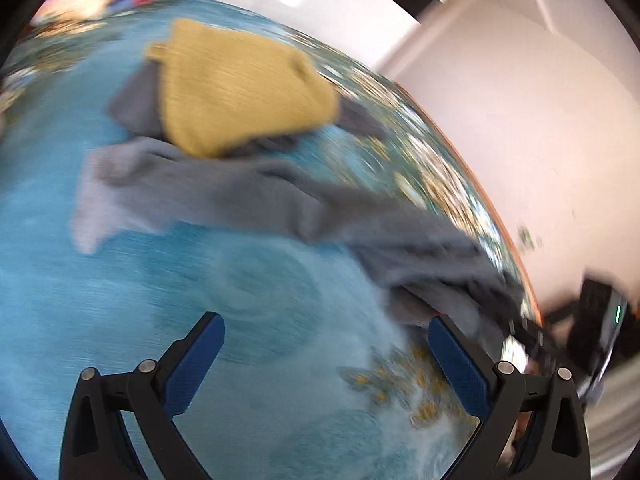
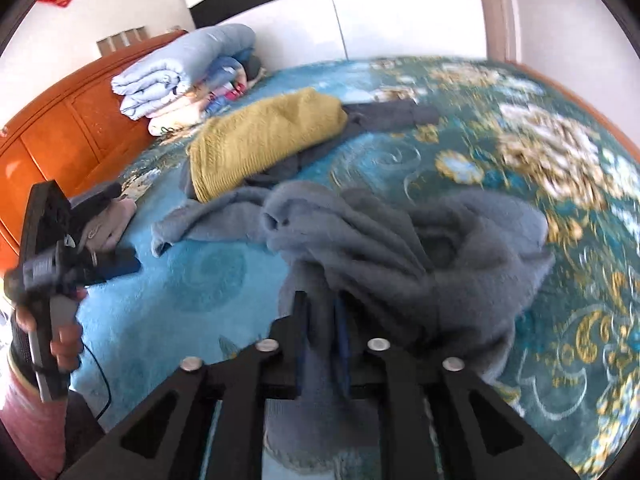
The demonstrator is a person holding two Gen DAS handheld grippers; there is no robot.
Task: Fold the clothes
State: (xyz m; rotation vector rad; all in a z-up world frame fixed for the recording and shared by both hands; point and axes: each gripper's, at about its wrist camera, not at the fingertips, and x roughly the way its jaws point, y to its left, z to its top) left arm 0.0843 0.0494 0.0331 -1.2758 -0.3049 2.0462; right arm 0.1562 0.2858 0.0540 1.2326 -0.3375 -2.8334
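A grey fleece garment [image 2: 400,240] lies bunched on the blue bedspread [image 2: 192,300]. My right gripper [image 2: 322,320] is shut on its near edge, cloth pinched between the blue pads. In the left wrist view the same grey garment [image 1: 280,200] stretches across the bed, one sleeve to the left. My left gripper [image 1: 326,340] is open and empty, above the bedspread [image 1: 120,280], near the garment's right end. It also shows in the right wrist view [image 2: 100,264], held by a hand. A folded mustard knit [image 2: 264,136] lies behind on dark grey clothes [image 2: 384,116]; it also shows in the left wrist view [image 1: 240,84].
Folded quilts [image 2: 180,72] are stacked by the orange wooden headboard [image 2: 52,136]. A small pinkish cloth [image 2: 116,220] lies at the left. The bed's edge [image 1: 500,208] runs along the right, with pale floor [image 1: 540,140] beyond. White wardrobe doors [image 2: 400,20] stand behind the bed.
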